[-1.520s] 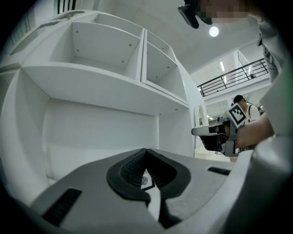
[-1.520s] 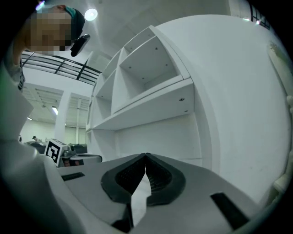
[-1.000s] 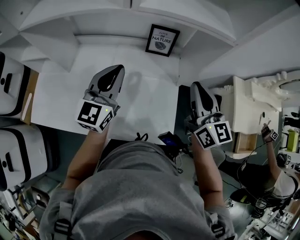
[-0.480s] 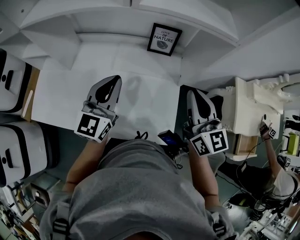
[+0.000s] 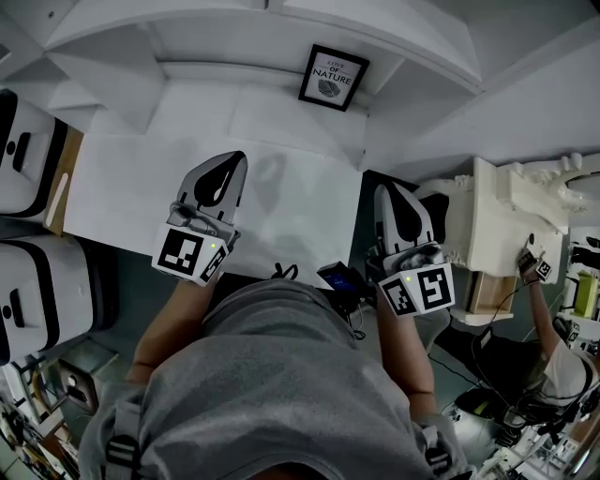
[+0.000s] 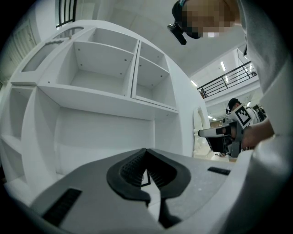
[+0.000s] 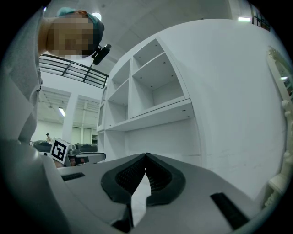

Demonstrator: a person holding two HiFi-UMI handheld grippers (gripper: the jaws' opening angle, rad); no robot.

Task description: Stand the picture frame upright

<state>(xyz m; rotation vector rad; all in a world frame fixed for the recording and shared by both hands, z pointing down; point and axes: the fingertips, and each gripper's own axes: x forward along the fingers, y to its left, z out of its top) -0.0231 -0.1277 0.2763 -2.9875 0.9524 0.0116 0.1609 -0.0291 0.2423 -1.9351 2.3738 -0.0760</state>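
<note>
The left gripper is clenched, its jaws pressed together with nothing between them, as its own view shows. The right gripper is shut tight and empty too. Compared with one second ago, both grippers have drawn back a little toward the person and sit lower in the head view; in the last half second they hardly change.

The left gripper hangs over the white table. The right one hangs over the dark gap just beside the right edge of the table, between the table and a white carved piece of furniture.

The picture frame stands upright at the back of the table, against the back wall under the white shelf, in the same place as before. It is well apart from both grippers, with bare table top between it and the left one.

White and black cases stand at the left. A small dark device hangs near the person's body. Another person's hand shows at the right.
</note>
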